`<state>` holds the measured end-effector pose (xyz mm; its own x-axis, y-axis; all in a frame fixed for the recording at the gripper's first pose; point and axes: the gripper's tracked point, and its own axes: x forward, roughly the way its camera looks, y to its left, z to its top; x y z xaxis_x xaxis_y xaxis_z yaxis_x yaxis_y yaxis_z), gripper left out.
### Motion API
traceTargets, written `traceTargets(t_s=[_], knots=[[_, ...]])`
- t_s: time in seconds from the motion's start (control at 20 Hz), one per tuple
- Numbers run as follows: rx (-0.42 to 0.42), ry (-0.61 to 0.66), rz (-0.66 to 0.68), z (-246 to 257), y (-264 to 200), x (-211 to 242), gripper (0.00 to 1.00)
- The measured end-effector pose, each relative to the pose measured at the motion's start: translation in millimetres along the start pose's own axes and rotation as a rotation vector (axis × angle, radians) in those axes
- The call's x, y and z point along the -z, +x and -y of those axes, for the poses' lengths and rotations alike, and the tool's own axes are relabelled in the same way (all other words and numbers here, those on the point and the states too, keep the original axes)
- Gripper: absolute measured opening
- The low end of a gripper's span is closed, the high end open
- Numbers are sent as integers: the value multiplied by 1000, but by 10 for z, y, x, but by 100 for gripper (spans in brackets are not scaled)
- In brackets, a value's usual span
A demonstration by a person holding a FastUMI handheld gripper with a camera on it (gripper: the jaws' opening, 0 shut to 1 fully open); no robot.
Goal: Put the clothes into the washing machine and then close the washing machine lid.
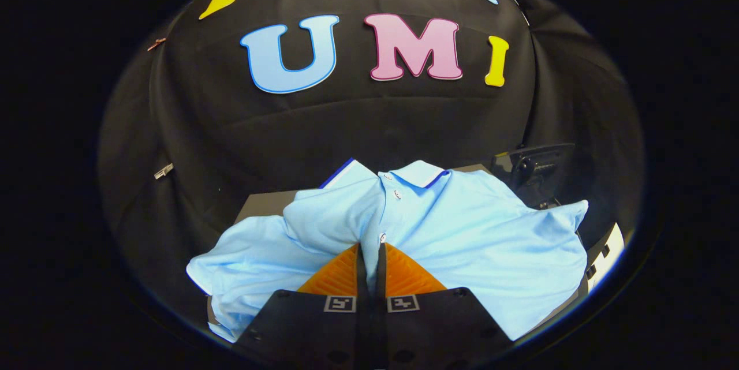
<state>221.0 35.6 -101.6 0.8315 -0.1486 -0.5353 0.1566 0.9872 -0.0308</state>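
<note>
Grip: gripper (pixel 369 249) nearly closed, orange ribbed fingers (pixel 340 275) pinching the button placket, a firm fold for lifting.
Garment: light-blue cotton polo shirt (pixel 462 231) spreads beyond and beside the fingers on a grey surface (pixel 262 205).
Next: likely a lift.

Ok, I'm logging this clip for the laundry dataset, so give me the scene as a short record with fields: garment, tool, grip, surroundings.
garment: light blue polo shirt, collar with dark blue edging, buttons down the placket, spread crumpled on a grey surface
tool: two orange ribbed fingers nearly together
grip: fingers pinch a fold of the shirt at the placket, just below the collar
surroundings: dark device beyond the shirt; black cloth wall behind
washing machine: cannot tell where it is
</note>
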Motion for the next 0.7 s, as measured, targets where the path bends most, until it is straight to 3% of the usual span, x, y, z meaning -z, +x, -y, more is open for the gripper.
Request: traceTargets(t_s=[0.4, 0.7], knots=[[-23, -46, 126, 68, -292, -421, 5], [25, -111, 167, 416, -396, -540, 5]])
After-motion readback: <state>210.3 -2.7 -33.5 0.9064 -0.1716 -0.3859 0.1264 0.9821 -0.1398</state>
